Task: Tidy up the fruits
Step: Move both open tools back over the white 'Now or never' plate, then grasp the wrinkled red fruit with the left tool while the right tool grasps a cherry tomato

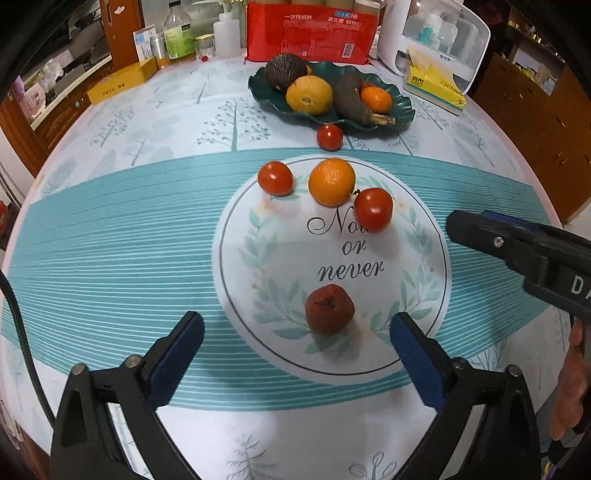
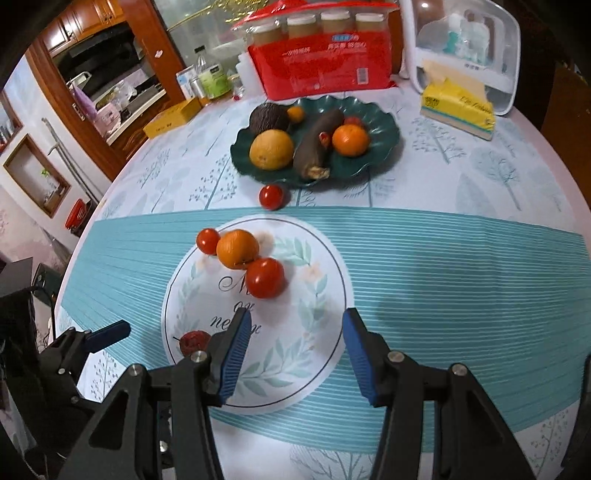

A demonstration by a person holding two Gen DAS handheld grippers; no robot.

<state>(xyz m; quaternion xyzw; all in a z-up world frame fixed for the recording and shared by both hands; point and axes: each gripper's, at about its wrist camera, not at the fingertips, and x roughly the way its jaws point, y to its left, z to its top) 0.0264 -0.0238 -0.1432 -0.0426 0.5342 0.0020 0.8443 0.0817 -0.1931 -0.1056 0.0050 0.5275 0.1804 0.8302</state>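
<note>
A dark green leaf-shaped plate (image 1: 400, 101) (image 2: 384, 122) at the back holds an avocado, a yellow orange, a dark banana and a small orange. Loose on the tablecloth lie a wrinkled dark red fruit (image 1: 329, 309) (image 2: 194, 341), an orange (image 1: 331, 181) (image 2: 237, 248) and three tomatoes (image 1: 373, 209) (image 1: 275, 178) (image 1: 329, 137) (image 2: 265, 277). My left gripper (image 1: 295, 352) is open, its fingers either side of the wrinkled red fruit, not touching. My right gripper (image 2: 295, 354) is open and empty, just short of the near tomato; it shows from the side in the left wrist view (image 1: 517, 247).
A round table with a teal striped, printed cloth (image 1: 110, 240). At the back stand a red pack of paper cups (image 1: 314, 31), bottles (image 1: 179, 33), a yellow box (image 1: 122, 81), a tissue pack (image 1: 436, 83) and a white appliance (image 1: 443, 33). Wooden cabinets surround the table.
</note>
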